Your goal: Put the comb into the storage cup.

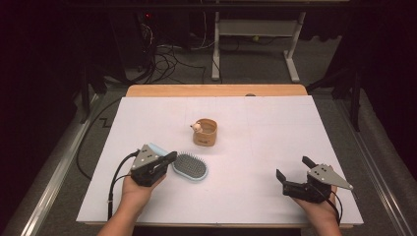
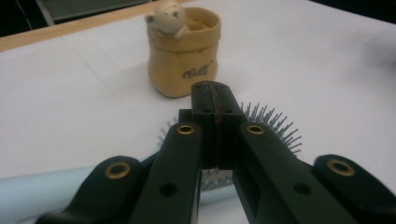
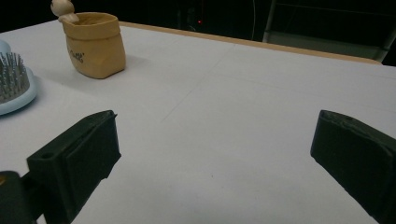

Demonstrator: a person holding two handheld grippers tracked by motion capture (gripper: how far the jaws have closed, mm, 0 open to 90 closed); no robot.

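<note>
A light blue hairbrush with grey bristles lies bristles-up on the white table, left of centre. My left gripper hovers over where its handle meets the head. In the left gripper view the jaws of this gripper are pressed together with nothing between them, and the brush lies beneath. Behind the brush stands a tan bag-shaped pot with a small bear figure on its rim. My right gripper rests open at the front right, with bare table between its jaws.
The table's wooden far edge borders a dark floor with cables and a desk frame. From the right gripper view the pot and brush head sit far to the left.
</note>
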